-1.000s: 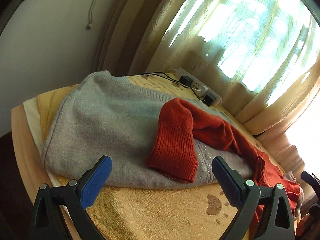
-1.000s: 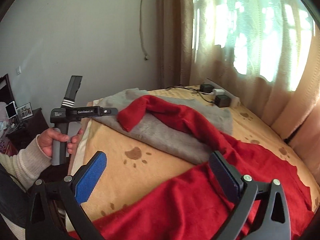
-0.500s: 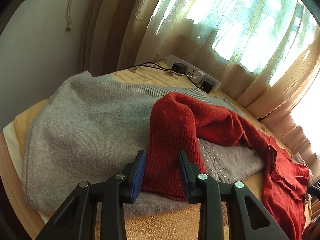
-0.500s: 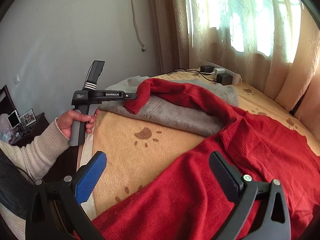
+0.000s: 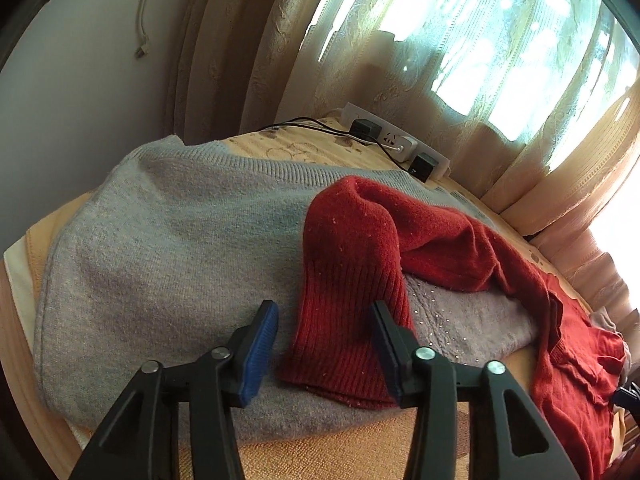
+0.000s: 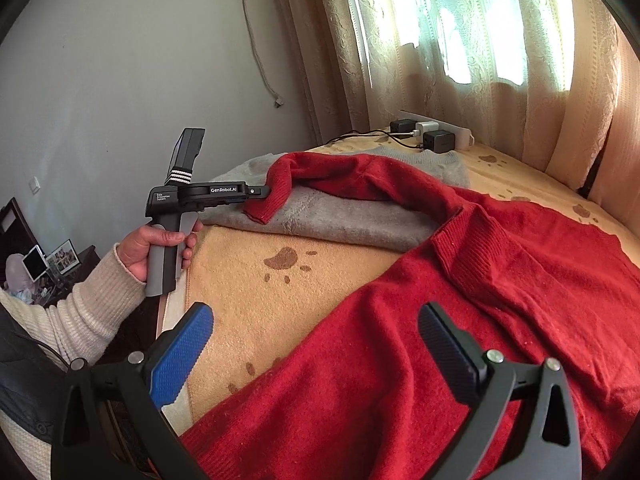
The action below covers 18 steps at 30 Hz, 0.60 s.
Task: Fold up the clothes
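Note:
A red sweater (image 6: 460,300) lies spread on the bed, one sleeve (image 5: 352,264) draped over a folded grey sweater (image 5: 168,248). My left gripper (image 5: 324,344) is open, its jaws on either side of the sleeve's ribbed cuff without pinching it. In the right wrist view the left gripper (image 6: 260,191) shows at the cuff (image 6: 268,200), over the grey sweater (image 6: 340,220). My right gripper (image 6: 316,344) is open and empty, above the red sweater's near body.
The bed has a yellow paw-print cover (image 6: 256,272). A white power strip with black chargers and cables (image 5: 400,148) lies at the far edge under the curtains (image 6: 460,52). A wall stands on the left. A dresser with photos (image 6: 48,264) stands beside the bed.
My left gripper was wide open, narrowed around the cuff half a second ago, and has now opened partly and drawn back a little. My right gripper stayed open and moved closer over the red sweater.

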Available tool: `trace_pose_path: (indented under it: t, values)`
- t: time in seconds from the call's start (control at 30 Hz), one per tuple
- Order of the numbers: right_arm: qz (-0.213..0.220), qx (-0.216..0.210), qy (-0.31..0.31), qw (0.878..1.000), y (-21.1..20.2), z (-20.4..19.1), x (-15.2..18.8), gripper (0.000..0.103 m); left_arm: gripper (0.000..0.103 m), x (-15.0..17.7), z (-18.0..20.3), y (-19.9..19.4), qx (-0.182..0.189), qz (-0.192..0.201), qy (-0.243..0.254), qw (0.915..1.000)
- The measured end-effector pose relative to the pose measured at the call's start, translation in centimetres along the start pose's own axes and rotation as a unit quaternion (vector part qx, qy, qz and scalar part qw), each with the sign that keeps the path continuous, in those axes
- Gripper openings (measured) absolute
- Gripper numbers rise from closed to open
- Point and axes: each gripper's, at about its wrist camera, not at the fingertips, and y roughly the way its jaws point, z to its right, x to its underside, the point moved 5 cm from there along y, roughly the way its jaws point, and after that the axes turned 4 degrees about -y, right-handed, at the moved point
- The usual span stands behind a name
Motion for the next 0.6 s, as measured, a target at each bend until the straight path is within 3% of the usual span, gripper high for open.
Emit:
trace_pose_path:
  t: [0.1,0.23,0.37,0.4,0.43,0.5,0.6]
  values:
    - [0.002,-0.003,0.007,1.000,-0.1,0.3,0.3,0.103,0.075,0.2,0.7,0.3,0.008,-0.004,0.011,0.9999]
    - [0.003,-0.007,0.018,1.000,-0.2,0.7,0.6,0.103,0.075,0.5,1.7,0.5,-0.013,-0.009,0.039,0.9991]
    - [0.008,-0.005,0.033,0.999,-0.5,1.4,0.9,0.103,0.073,0.6,1.6,0.1,-0.015,-0.010,0.037,0.9992]
    - [0.011,-0.004,0.038,0.999,-0.6,1.6,1.0,0.103,0.061,0.6,1.5,0.0,-0.013,-0.009,0.034,0.9993]
    - [0.014,-0.004,0.042,0.999,-0.7,1.8,1.1,0.103,0.040,0.5,1.4,-0.2,-0.010,-0.009,0.028,0.9995]
    - [0.021,-0.004,0.051,0.998,-0.9,2.2,1.3,0.103,0.015,0.4,1.2,-0.7,0.009,-0.009,0.009,0.9999]
    - [0.031,0.002,0.065,0.997,-1.1,2.9,1.5,0.103,0.014,0.3,1.5,-1.5,0.033,-0.007,-0.007,0.9994]
